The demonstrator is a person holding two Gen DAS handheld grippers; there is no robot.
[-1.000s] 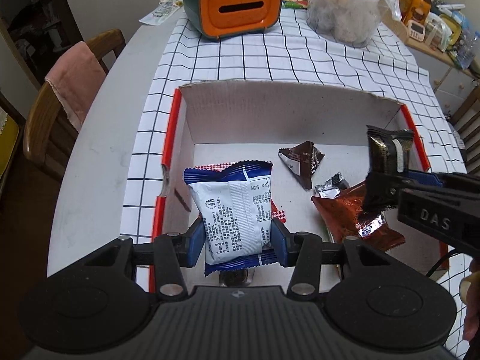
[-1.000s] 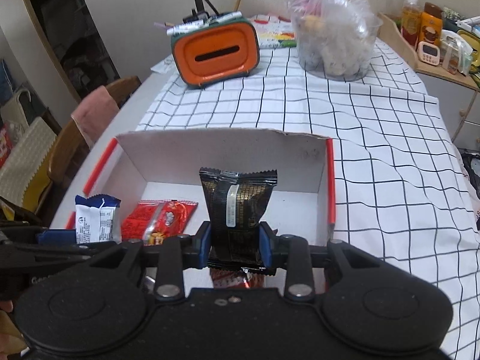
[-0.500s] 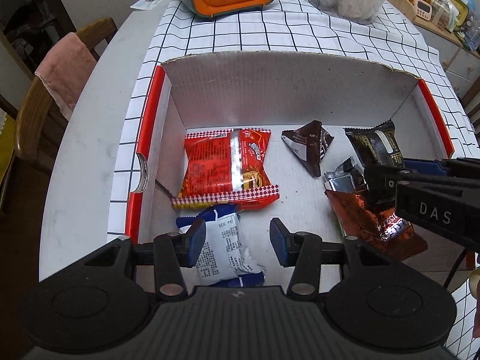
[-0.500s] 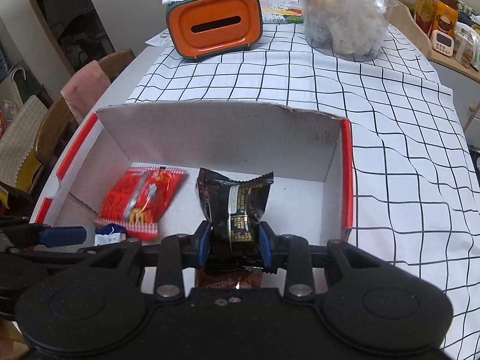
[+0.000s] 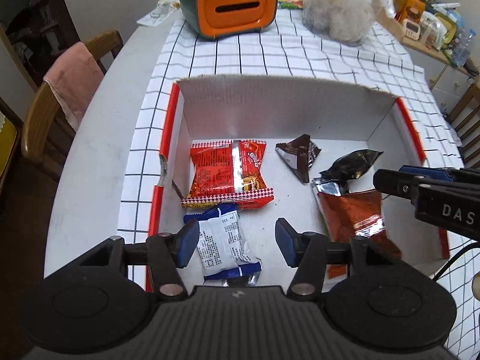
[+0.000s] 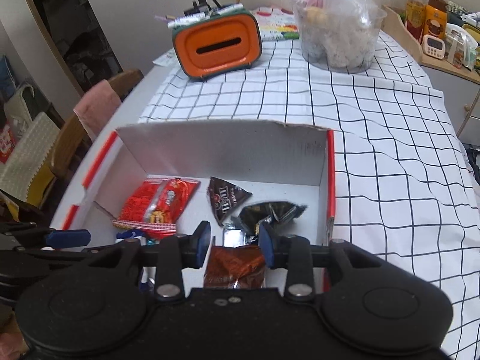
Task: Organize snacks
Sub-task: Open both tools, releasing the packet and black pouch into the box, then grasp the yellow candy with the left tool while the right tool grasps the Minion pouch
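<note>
White-and-black grid cloth (image 6: pixel 375 138) covers most of the pale round table (image 5: pixel 99 138) we are working at, and on its far end stand an orange-fronted holder (image 5: pixel 229 6) and a clear tub of wrapped bits (image 6: pixel 339 30); a wooden chair with a pink towel (image 5: pixel 76 75) sits at the table's left edge, and a shelf of jars and a small timer runs along the right wall. On the cloth rests our open cardboard box (image 5: pixel 270 102), white inside with red rims, and all the snacks lie on its floor. From the left wrist we see our left gripper (image 5: pixel 237 240) with its jaws parted and just widened, the blue-and-white packet (image 5: pixel 223 244) lying loose between them, touching neither pad. Beyond it lies the red packet (image 5: pixel 229 177), flat and printed side down, then the brown triangular pouch (image 5: pixel 298 154), the black packet (image 5: pixel 351 163) and a red-brown foil packet (image 5: pixel 349 213). The right wrist view shows what the left cannot: the pouch's printed face, pens in the holder's top, and our right gripper (image 6: pixel 234 241) with jaws apart, gripping nothing, the black packet (image 6: pixel 270 213) lying crumpled just past its pads. The blue-and-white packet is almost hidden there.
</note>
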